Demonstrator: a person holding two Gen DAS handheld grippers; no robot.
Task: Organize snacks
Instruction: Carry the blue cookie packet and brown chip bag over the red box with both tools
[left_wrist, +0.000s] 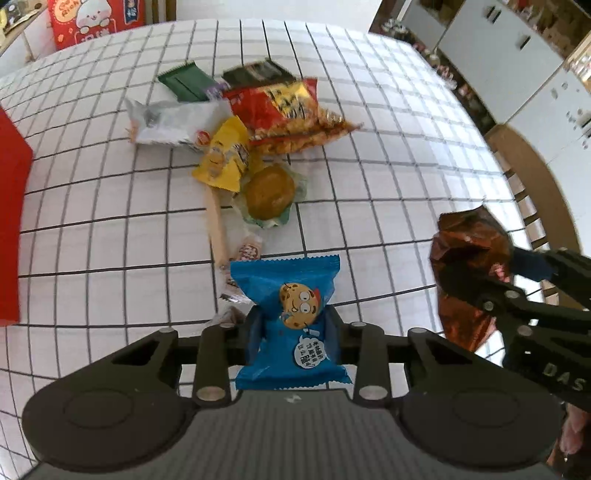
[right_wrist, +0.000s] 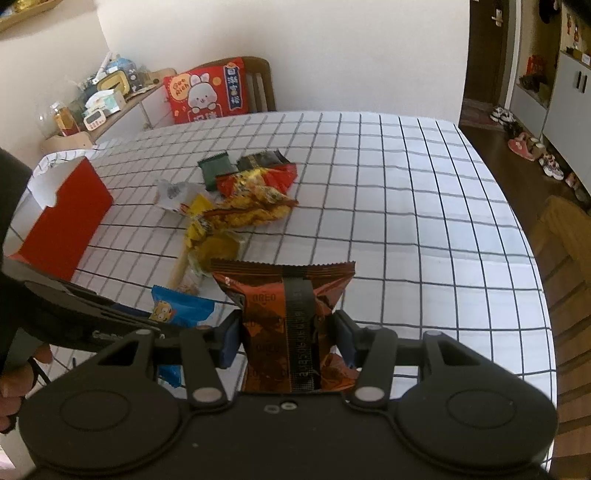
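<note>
My left gripper (left_wrist: 293, 328) is shut on a blue cookie packet (left_wrist: 288, 280) with a cartoon cookie face, held just above the checked tablecloth (left_wrist: 388, 177). My right gripper (right_wrist: 288, 339) is shut on a brown Oreo packet (right_wrist: 280, 291), which stands upright between the pads. That brown packet (left_wrist: 469, 251) also shows at the right of the left wrist view, and the blue packet (right_wrist: 181, 308) appears low left in the right wrist view. A pile of loose snacks (left_wrist: 236, 129) lies further back on the table.
The pile holds a green packet (left_wrist: 186, 83), a red and yellow crisp bag (left_wrist: 291, 114), a yellow packet (left_wrist: 225, 158) and a round cake in a clear wrapper (left_wrist: 269, 194). An open red box (right_wrist: 66, 218) stands at the table's left. A chair back (left_wrist: 532, 206) is at the right edge.
</note>
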